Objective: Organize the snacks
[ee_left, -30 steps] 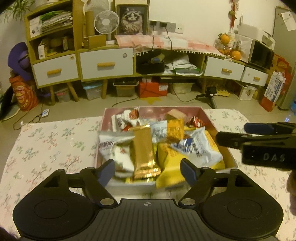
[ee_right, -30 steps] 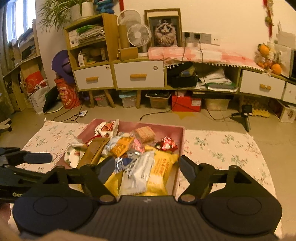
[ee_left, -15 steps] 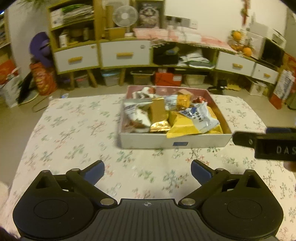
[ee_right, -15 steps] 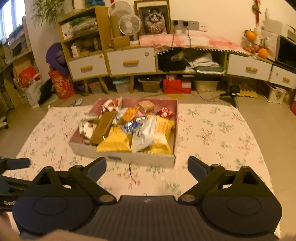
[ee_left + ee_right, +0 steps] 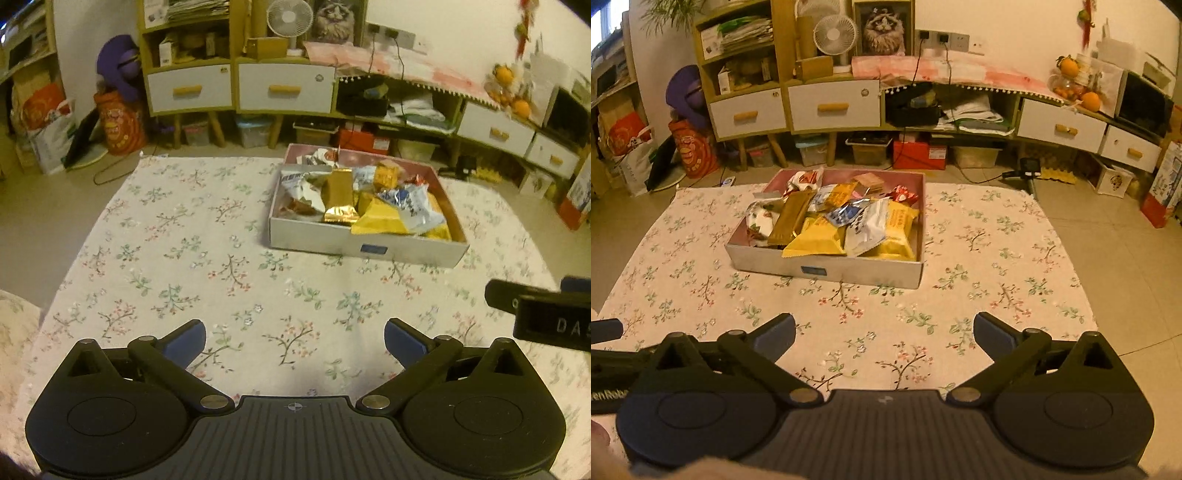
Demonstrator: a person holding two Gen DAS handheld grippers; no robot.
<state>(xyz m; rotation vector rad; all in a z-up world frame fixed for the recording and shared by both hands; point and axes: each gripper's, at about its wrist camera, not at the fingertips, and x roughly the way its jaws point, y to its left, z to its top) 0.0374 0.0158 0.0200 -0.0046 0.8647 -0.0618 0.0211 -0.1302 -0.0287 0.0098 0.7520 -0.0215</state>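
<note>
A shallow grey box (image 5: 365, 248) with a pink inside sits on the floral tablecloth; it also shows in the right wrist view (image 5: 827, 268). It is filled with several snack packets: a gold bar wrapper (image 5: 340, 199), yellow packets (image 5: 817, 238) and a white-and-blue packet (image 5: 866, 225). My left gripper (image 5: 294, 341) is open and empty, low over the cloth, well short of the box. My right gripper (image 5: 884, 336) is open and empty, also well short of the box. The right gripper's side shows at the right edge of the left wrist view (image 5: 543, 314).
The floral tablecloth (image 5: 997, 258) covers the table around the box. Beyond the table's far edge stand wooden cabinets with white drawers (image 5: 833, 107), a fan (image 5: 834, 35), storage bins on the floor and oranges (image 5: 1089, 99) on the right shelf.
Both grippers have pulled back and up from right over the box of snacks to well short of it. Both jaws have opened wider. The box and packets have stayed put.
</note>
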